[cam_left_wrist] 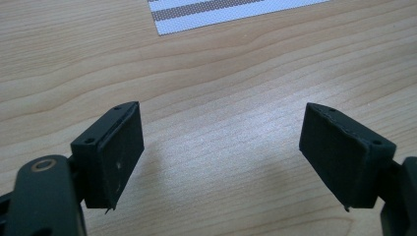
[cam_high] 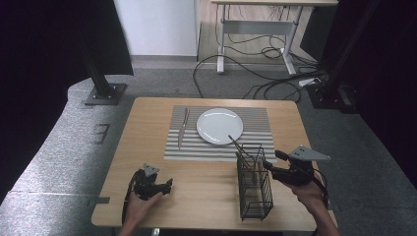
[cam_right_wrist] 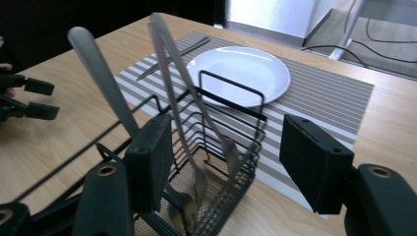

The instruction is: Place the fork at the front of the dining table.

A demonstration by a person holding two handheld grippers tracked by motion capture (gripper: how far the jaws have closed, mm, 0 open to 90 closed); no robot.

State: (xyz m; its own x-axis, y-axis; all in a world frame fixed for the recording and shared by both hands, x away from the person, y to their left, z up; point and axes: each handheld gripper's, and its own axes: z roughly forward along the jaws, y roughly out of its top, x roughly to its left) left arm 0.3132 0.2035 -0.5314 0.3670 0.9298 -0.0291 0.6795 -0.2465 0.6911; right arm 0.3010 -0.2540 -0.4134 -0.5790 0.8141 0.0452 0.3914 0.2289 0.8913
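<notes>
A: Where's the right gripper?

B: Just right of the black wire caddy, near the front right of the table, in the high view. In the right gripper view its jaws stand apart, released, with the caddy's rim and the utensil handles just ahead of them. The left pad overlaps the caddy's near wire edge, but I can't tell whether it touches. Nothing is clamped.

A: What's in the caddy?

B: Metal cutlery, standing tilted, handles up. One broad flat handle leans left, two slimmer ones lean beside it; their lower ends sit on the mesh bottom.

A: And the left gripper?

B: Resting low at the front left of the table, held in the left hand. In its own view the jaws are spread wide over bare wood, nothing between them.

A: The rest of the setting?

B: A grey-and-white striped placemat at the table's middle, a white plate on it, a knife lying on the mat left of the plate, apart from it.

A: Any writing?

B: A mark like the digit "3" on the grey floor left of the table. No brand or label is legible on the grippers, plate or caddy.
</notes>
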